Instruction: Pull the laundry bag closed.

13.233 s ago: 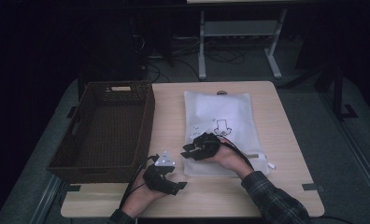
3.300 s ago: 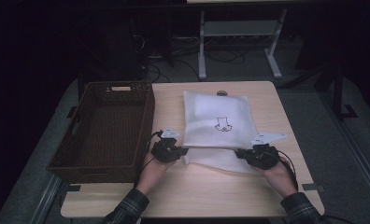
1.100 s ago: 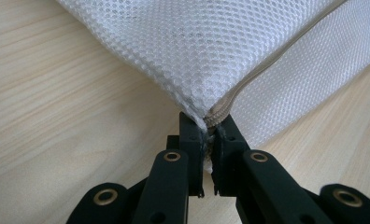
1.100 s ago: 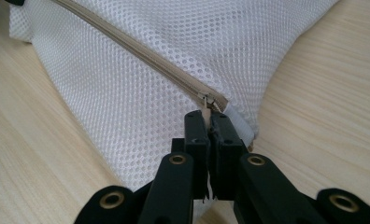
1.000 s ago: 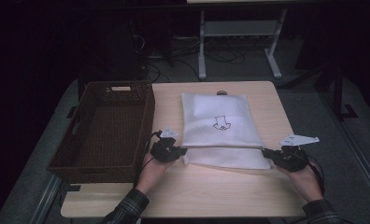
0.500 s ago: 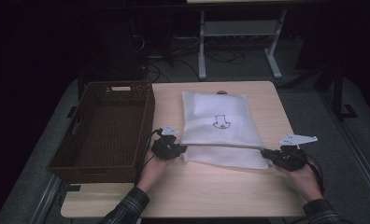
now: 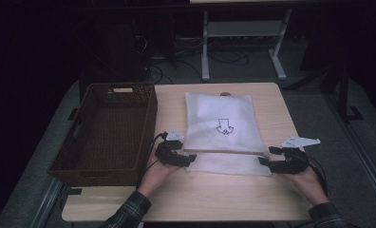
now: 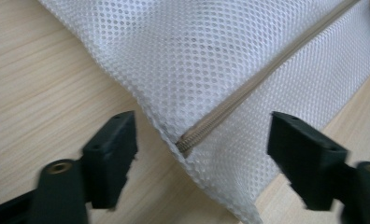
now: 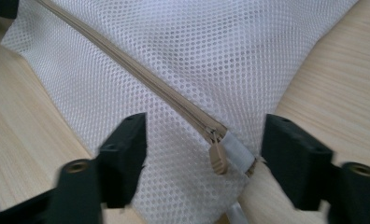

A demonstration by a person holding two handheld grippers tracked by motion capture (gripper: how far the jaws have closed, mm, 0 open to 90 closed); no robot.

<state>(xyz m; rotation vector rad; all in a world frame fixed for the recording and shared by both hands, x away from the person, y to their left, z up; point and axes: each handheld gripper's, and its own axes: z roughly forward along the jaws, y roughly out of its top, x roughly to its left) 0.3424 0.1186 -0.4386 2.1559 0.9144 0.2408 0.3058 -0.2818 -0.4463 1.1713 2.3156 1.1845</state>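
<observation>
1. The white mesh laundry bag lies flat on the tabletop, just right of the brown wicker basket, with its tan zipper running along the near fold from side to side.
2. Both grippers have just been opening. The left gripper is spread at the bag's left corner, with the zipper's closed end between its jaws, apparently untouched. The right gripper is likewise spread around the right corner, where the zipper pull lies beside a white tab. Neither pinches anything.
3. The step in hand looks like letting the bag settle after stretching it along the zipper line. To do it well, keep both jaws wide and draw each gripper straight back from its corner, so no mesh catches on a pad and drags the bag askew.
4. Check in the two gripper views that the corners lie flat and the zipper runs straight before moving on.
5. If the zipper is to be worked next, pinch the small pull squarely with the right gripper and anchor the opposite corner with the left, since loose mesh bunches easily.
</observation>
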